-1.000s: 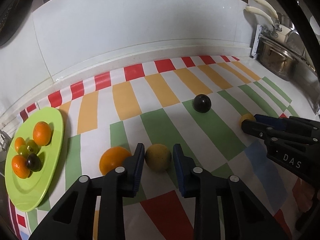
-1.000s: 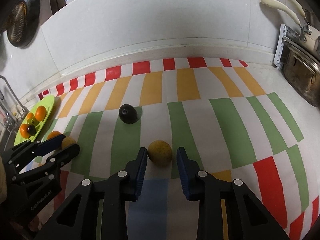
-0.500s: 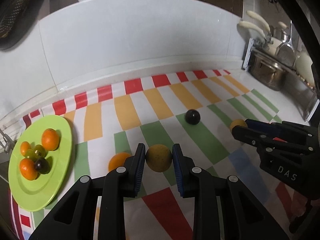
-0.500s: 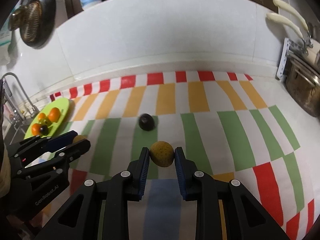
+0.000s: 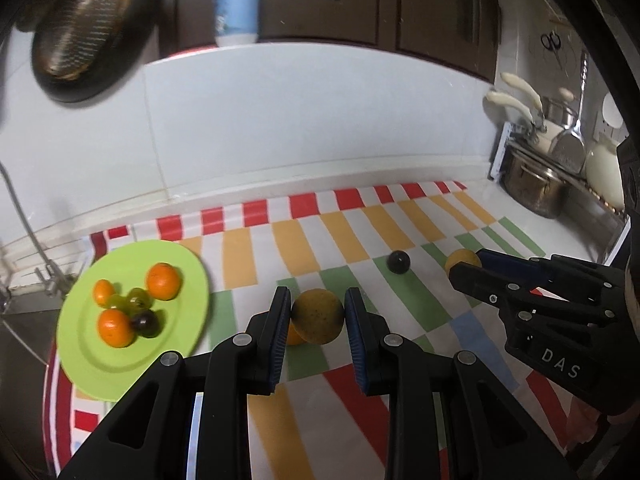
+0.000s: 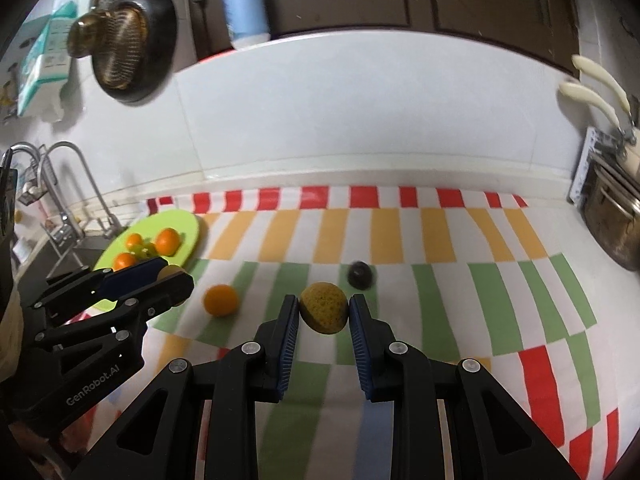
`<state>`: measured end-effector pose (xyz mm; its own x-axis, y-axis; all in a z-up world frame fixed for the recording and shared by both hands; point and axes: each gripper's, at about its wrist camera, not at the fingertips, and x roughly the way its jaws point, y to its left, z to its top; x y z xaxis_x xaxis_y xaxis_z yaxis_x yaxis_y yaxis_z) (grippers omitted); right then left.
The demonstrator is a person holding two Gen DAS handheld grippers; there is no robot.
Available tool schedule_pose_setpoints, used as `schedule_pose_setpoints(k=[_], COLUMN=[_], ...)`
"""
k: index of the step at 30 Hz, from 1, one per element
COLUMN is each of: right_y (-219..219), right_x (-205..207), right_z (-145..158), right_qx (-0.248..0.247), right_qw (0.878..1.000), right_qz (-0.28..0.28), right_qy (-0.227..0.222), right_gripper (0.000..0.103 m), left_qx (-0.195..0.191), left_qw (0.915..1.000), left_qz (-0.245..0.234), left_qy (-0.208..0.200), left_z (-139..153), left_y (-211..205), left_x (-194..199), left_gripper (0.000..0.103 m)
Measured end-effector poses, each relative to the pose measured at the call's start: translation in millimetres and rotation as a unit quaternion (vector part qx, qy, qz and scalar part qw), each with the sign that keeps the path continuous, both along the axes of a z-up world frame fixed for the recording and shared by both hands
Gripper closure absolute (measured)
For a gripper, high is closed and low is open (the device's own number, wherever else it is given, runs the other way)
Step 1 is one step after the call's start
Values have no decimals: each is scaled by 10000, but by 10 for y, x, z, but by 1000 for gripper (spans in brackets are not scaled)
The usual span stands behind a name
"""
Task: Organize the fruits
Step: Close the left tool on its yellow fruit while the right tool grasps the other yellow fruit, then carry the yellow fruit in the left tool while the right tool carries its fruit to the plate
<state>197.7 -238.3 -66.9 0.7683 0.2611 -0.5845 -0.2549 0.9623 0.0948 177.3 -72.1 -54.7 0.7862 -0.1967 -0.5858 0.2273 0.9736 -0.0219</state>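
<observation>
Left of the left claw (image 5: 316, 312) sits the green plate (image 5: 80, 360); that claw is clamped on a speckled yellow fruit (image 5: 317, 316). The right claw (image 6: 324, 312) pinches a second yellow fruit (image 6: 324, 307). Round and smooth-looking, either fruit might squirt from the narrow pads and roll across the cloth (image 6: 460, 300).

Matt black plastic left gripper (image 5: 317, 316) with ribbed blue pads; speckled, dull-skinned yellow fruit (image 5: 317, 316); glossy green plate (image 5: 188, 280); shiny metal pot (image 5: 534, 184).

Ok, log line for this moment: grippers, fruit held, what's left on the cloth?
left gripper: shut on yellow fruit | right gripper: shut on second yellow fruit | on cloth: orange, dark fruit
</observation>
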Motion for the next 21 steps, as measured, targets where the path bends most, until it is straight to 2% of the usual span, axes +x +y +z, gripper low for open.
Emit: schedule_pose_setpoints(k=[10, 21], right_y=[325, 782], right_x=[-89, -68], right_z=[209, 367], right_qx=[10, 10], right_qw=[9984, 9930], right_qz=[438, 1018], right_qy=[-355, -595], right_gripper=[76, 76], left_qx=[-52, 8], left_qw=[9987, 9942], left_qz=[434, 967], left_qy=[-261, -480], left_z=[195, 278], left_y=[339, 754], left_x=[-186, -271], left_gripper=[75, 75])
